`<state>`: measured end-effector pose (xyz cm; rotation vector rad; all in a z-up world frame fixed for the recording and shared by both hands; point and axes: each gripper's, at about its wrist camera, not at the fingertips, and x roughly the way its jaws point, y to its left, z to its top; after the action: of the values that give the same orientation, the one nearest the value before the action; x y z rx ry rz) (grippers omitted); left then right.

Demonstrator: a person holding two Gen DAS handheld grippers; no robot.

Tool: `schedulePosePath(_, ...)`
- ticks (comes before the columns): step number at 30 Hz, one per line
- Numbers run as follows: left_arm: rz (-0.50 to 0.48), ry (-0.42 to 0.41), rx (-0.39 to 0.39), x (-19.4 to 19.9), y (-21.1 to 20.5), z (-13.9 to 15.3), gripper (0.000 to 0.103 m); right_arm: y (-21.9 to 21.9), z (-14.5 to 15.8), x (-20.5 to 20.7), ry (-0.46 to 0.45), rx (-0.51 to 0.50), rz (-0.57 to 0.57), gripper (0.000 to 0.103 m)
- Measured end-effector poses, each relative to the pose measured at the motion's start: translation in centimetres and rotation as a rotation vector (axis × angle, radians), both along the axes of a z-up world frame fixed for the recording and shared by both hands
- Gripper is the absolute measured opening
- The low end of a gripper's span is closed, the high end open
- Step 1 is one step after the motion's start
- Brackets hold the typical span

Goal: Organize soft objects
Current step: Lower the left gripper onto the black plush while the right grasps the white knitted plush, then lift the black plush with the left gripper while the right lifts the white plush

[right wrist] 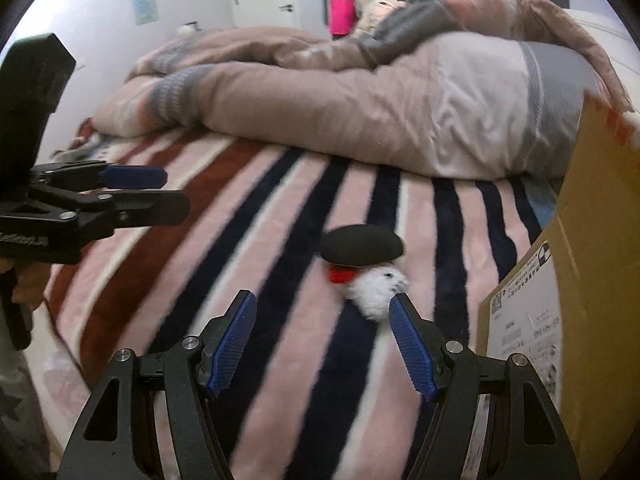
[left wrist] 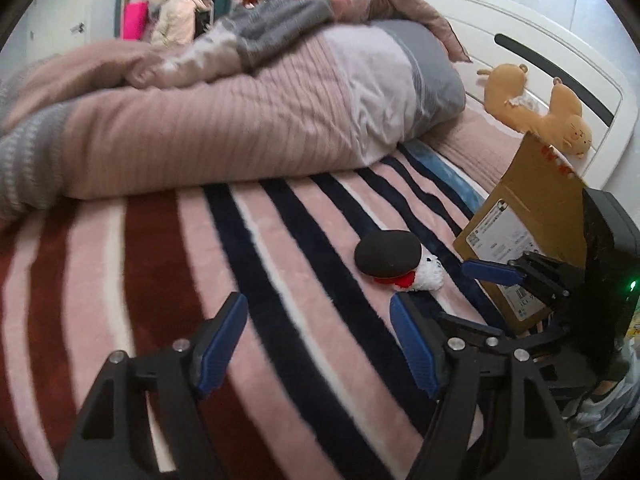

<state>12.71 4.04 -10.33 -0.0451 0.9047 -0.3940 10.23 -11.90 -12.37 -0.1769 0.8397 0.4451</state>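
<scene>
A small plush toy (left wrist: 396, 262) with a black hat, red band and white fluffy head lies on the striped blanket (left wrist: 168, 272); it also shows in the right wrist view (right wrist: 362, 258). My left gripper (left wrist: 318, 316) is open and empty, short of the toy. My right gripper (right wrist: 322, 314) is open and empty, its right pad just beside the white head. The right gripper shows in the left wrist view (left wrist: 480, 280) next to a cardboard box (left wrist: 524, 220). An orange plush cat (left wrist: 536, 110) lies against the white headboard.
A bunched pink and grey duvet (left wrist: 240, 120) fills the far half of the bed. The cardboard box (right wrist: 592, 280) stands on the right of the blanket. The left gripper (right wrist: 132, 188) hovers at the bed's left side. Clutter and a pink bag (right wrist: 342, 14) stand at the back.
</scene>
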Motion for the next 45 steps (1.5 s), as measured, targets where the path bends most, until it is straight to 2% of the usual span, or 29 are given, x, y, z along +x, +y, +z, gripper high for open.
schedulePosePath(7, -0.089, 0.072, -0.088, 3.9, -3.2, -3.5, 0.073, -0.3, -2.9, 2.9, -0.019, -0.064, -0.058, 0.066)
schedulePosePath(13, -0.136, 0.117, -0.122, 6.2, -5.8, -5.3, 0.073, -0.4, -4.3, 4.3, 0.022, -0.032, -0.053, 0.066)
schedulePosePath(18, -0.133, 0.118, -0.141, 7.1, -6.8, -5.7, 0.073, -0.2, -4.5, 4.5, 0.007, -0.041, -0.051, 0.062)
schedulePosePath(20, -0.14, 0.12, -0.15, 7.1, -6.9, -5.8, 0.065, -0.2, -4.4, 4.4, 0.002, -0.041, -0.049, 0.051)
schedulePosePath(21, -0.146, 0.122, -0.151, 7.1, -7.0, -5.8, 0.059, -0.2, -4.3, 4.3, -0.003, -0.041, -0.051, 0.049)
schedulePosePath(24, -0.161, 0.111, -0.152, 6.8, -7.1, -5.6, 0.05, -0.4, -4.2, 4.3, -0.003, -0.031, -0.049, 0.047)
schedulePosePath(35, -0.154, 0.078, -0.156, 5.3, -5.9, -4.3, 0.047, -0.4, -3.3, 3.1, -0.011, -0.007, -0.015, 0.044)
schedulePosePath(45, -0.07, 0.04, -0.097, 0.9, -1.3, -2.2, 0.047, 0.4, -1.2, 0.6, -0.041, 0.001, 0.041, 0.044)
